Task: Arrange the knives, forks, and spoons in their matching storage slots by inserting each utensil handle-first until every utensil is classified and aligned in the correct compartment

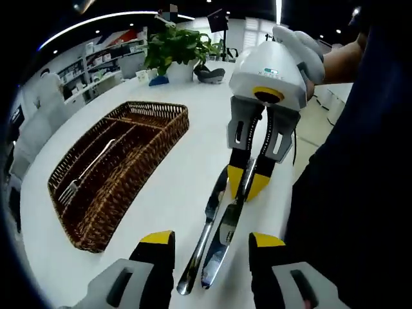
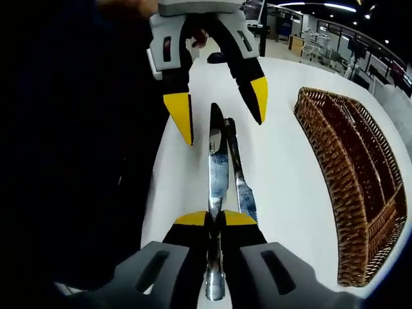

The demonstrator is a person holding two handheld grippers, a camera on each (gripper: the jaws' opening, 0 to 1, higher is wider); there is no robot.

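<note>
two shiny silver metal table knives (image 1: 215,235) are seen lying side by side on the round white table (image 1: 161,199), touching each other. in the left gripper view, the left gripper (image 1: 212,248) with black jaws and yellow tips is held wide open, one jaw on each side of the near ends of the knives. nothing is held by it.

the right gripper (image 1: 246,182), white on top with black and yellow jaws, is seen across from it in the same view. its jaws are closed tight on one of the knives (image 2: 217,193). in the right gripper view this knife is seen pinched between the yellow tips, with its blade pointing away toward the open left gripper. the second knife (image 2: 239,177) lies just beside it on the table.

a brown woven wicker tray with long slots (image 1: 158,138) is placed on the table, well apart from the knives. a silver fork (image 1: 84,175) is seen lying in one slot. a green leafy plant in a white pot (image 1: 175,51) is set at the far edge of the table.
</note>
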